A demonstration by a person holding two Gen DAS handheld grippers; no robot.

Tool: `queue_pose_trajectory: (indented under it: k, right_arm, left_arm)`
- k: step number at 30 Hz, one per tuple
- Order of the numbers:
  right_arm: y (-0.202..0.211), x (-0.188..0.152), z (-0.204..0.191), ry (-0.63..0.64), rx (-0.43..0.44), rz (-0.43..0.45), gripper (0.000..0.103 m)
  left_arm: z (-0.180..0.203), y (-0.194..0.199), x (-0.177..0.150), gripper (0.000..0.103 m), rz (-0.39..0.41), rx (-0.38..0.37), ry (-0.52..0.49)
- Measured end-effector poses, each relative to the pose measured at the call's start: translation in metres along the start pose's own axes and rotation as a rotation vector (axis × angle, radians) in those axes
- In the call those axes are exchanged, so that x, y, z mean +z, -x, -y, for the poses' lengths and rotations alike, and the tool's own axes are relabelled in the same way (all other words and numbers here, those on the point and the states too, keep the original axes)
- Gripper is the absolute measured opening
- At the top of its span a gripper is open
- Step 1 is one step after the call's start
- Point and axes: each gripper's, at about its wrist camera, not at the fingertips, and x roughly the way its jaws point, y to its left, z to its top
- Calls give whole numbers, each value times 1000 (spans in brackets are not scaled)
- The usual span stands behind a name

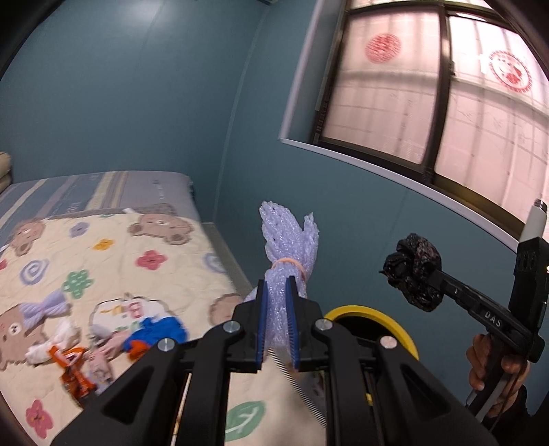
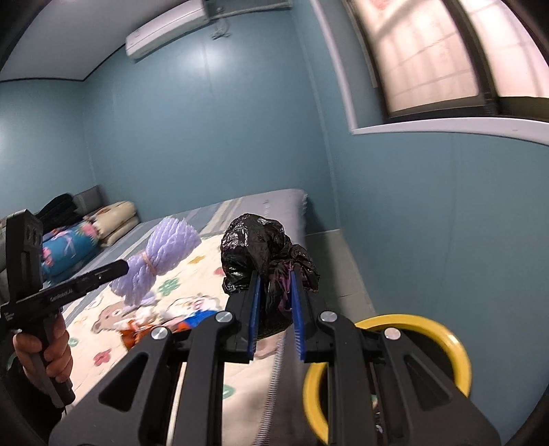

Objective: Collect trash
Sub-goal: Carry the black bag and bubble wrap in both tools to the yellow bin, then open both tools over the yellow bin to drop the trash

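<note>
My left gripper is shut on a pale purple foam net tied with an orange rubber band, held up in the air; it also shows in the right wrist view. My right gripper is shut on a crumpled black plastic bag, also seen in the left wrist view. A yellow-rimmed bin sits on the floor below the grippers, beside the bed; its rim shows in the left wrist view. More scraps, white, blue and orange, lie on the bed quilt.
A bed with a cream bear-print quilt fills the left side. Folded bedding lies at the bed's far end. Blue walls, a window at right, and an air conditioner high on the wall.
</note>
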Motion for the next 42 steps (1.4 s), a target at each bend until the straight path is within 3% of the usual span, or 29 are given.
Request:
queue_pose_trajectory:
  k: [6,16,22,31,33,34,36,38,42]
  right_arm:
    - [3,2,47,-60,-91,16,17]
    - [-6,-28,111,-153,-196,-27,17]
    - [-19,-53,146,-214,-232,-75,17]
    - [-30,-83,174,-290,-217,-111,22]
    - [-31,-87,179,-303,-232,-112,28]
    - [-29,-88,178,-307,-237,-111,35]
    - [-27,-90,182,-320,-250,-105,41]
    - [-26,-89,185,-323,-259,-101,42]
    - [-24,-86,181,-318,-282,-89,53]
  left_arm:
    - [38,-48,0,10,-58,-73,-34]
    - [86,-125,-28,10,-162,-130,-68]
    - [104,-163,-52,11,-231,-163,-52]
    - [113,-207,-78,11,-327,-187,-24]
    - [112,-212,-80,20,-336,-189,-11]
    - [111,-214,-81,32,-338,-189,1]
    - [110,-215,-80,43,-334,-185,16]
    - [109,-215,-81,47,-330,-177,13]
    - [106,-210,-80,60,-320,-165,18]
